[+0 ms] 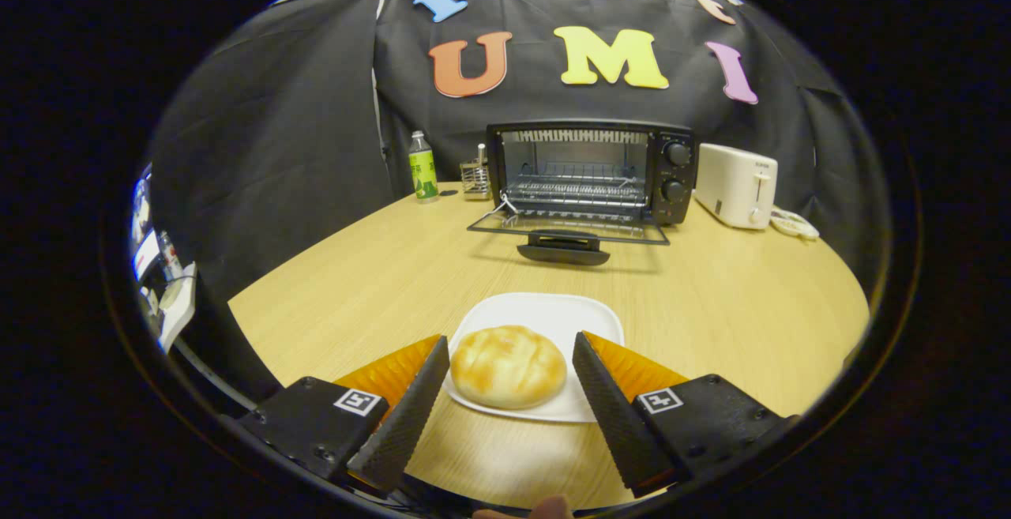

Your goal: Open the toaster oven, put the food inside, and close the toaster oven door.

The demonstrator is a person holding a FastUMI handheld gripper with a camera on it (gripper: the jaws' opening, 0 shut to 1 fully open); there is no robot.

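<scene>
A round golden bun (507,366) lies on a white plate (545,311) on the wooden table. My gripper (511,343) is open, its two fingers standing on either side of the bun with small gaps, not pressing on it. Beyond the plate, at the back of the table, stands the black toaster oven (591,173). Its glass door (569,229) is folded down flat toward me, handle at the front, and the wire rack (576,189) inside is bare.
A green-labelled bottle (422,166) and a small wire holder (475,177) stand left of the oven. A white toaster (736,185) with a coiled cord (794,223) stands to its right. The wooden table (379,282) stretches between plate and oven.
</scene>
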